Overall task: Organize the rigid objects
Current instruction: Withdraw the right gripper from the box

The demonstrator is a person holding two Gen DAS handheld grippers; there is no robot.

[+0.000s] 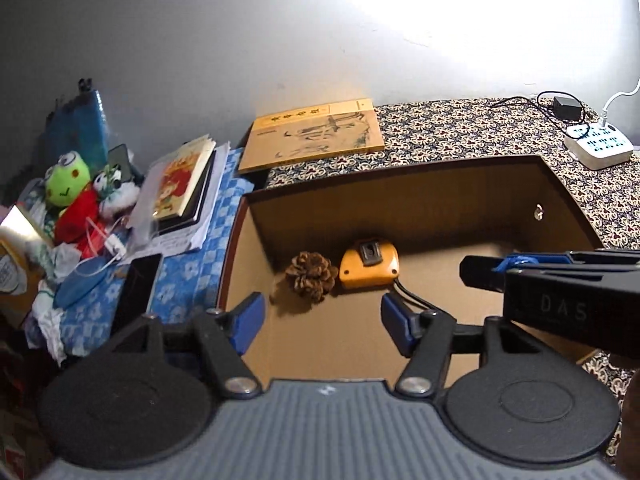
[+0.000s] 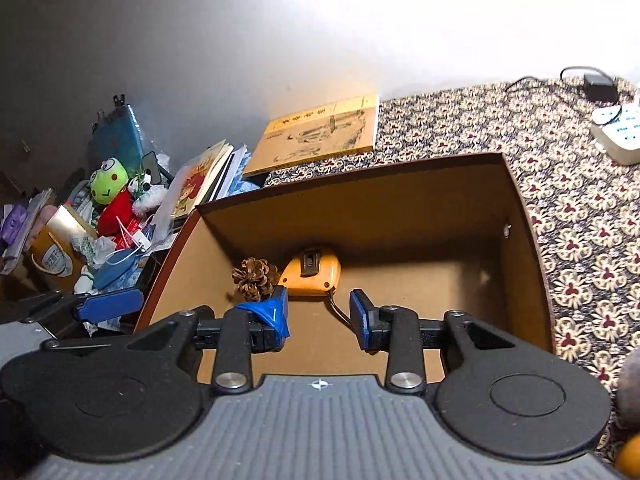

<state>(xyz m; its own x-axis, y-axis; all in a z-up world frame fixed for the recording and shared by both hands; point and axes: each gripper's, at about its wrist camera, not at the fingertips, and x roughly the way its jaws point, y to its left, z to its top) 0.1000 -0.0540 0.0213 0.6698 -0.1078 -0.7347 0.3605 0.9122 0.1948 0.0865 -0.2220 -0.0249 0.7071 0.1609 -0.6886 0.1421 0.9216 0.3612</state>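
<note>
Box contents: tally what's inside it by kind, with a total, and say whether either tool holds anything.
Pine cone: 1
Orange tape measure: 1
Total in the box: 2
Left tool: open, holding 0
Right tool: open, holding 0

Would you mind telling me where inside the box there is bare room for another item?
The box floor is bare right of the orange tape measure, up to the right wall. The back-left corner is crowded by the pine cone and tape measure.
</note>
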